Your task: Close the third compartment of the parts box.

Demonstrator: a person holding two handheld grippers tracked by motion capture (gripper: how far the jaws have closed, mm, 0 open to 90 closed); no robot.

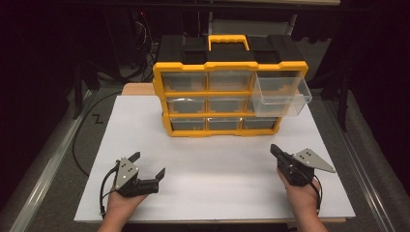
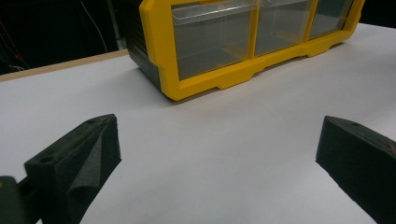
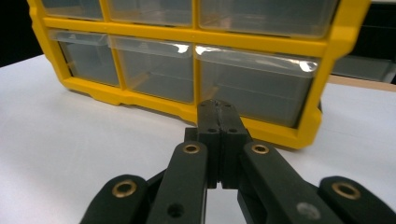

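At twelve o'clock on the white tabletop board (image 1: 217,164): a yellow-framed, black-backed plastic organiser cabinet (image 1: 231,67) with three rows of clear drawers, standing upright. Top-row clear plastic drawer (image 1: 283,96) at the cabinet's three o'clock end pulled well out, overhanging the front. At seven o'clock, held in a hand: black two-jaw left gripper (image 1: 148,164), jaws spread wide, nothing between them. At five o'clock, well apart from it: black two-jaw right gripper (image 1: 273,149), jaws pressed together, holding nothing, pointed toward the cabinet's bottom row.
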